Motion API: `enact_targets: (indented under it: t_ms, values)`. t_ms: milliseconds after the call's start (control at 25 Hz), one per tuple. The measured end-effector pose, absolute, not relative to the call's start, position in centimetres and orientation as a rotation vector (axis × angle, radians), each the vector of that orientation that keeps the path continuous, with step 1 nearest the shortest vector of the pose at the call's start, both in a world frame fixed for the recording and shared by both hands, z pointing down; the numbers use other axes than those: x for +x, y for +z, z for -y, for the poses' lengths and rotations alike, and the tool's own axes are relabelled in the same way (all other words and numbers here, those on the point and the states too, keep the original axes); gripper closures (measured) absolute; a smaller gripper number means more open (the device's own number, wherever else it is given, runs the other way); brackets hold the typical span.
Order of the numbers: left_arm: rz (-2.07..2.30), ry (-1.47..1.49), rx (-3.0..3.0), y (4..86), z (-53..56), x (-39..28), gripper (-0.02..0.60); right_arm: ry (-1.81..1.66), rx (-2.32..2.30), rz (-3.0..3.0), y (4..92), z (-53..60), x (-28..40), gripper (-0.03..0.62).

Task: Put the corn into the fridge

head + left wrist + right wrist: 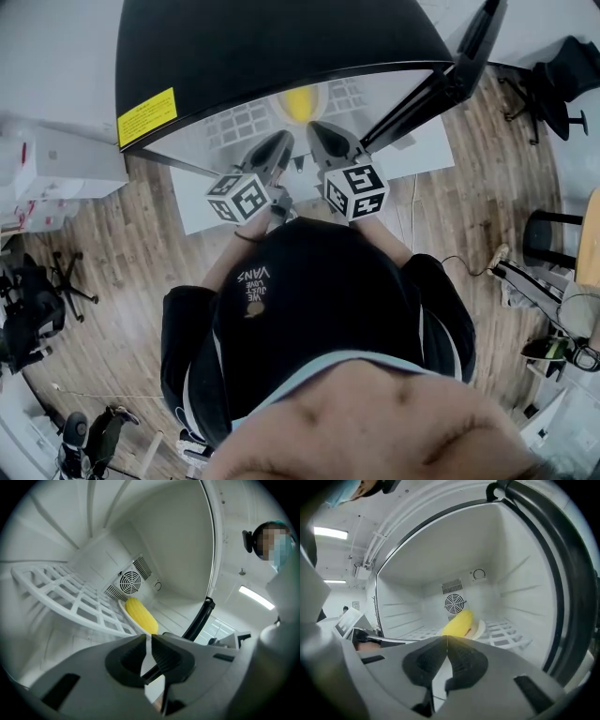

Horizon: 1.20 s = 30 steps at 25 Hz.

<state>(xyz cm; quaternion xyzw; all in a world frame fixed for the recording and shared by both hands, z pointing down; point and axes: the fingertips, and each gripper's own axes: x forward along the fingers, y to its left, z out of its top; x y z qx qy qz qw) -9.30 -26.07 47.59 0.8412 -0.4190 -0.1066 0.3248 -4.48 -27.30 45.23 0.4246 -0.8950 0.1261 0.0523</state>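
Already the corn is inside the fridge. It lies on a small white plate, which sits on the white wire shelf in front of the round fan grille on the back wall. Whether the cob's far end touches that wall cannot be told from these angles.

Both grippers are held side by side at the fridge's open mouth, pointing in toward the cob and clear of it. The right gripper has its jaws closed tip to tip, with nothing between them. The left gripper has its jaws drawn nearly together, with what looks like a thin sliver of light at the tips and nothing caught there either.

From the head view the two marker cubes sit close together just above the person's dark sleeves, the left one tilted a little more than the right one. The fridge door stands swung open to the right, and its black seal runs along the edge of both gripper views. The fridge stands on a wood-plank floor.
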Motion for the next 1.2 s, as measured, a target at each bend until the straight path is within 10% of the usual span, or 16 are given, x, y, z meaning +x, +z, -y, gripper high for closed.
enact_targets:
  t_ms: [1200]
  values:
    - [1.155, -0.274, 2.292, 45.1, 19.8, -7.2, 0.561, 0.344, 1.260, 2.756, 44.0, 20.7, -1.4, 0.582]
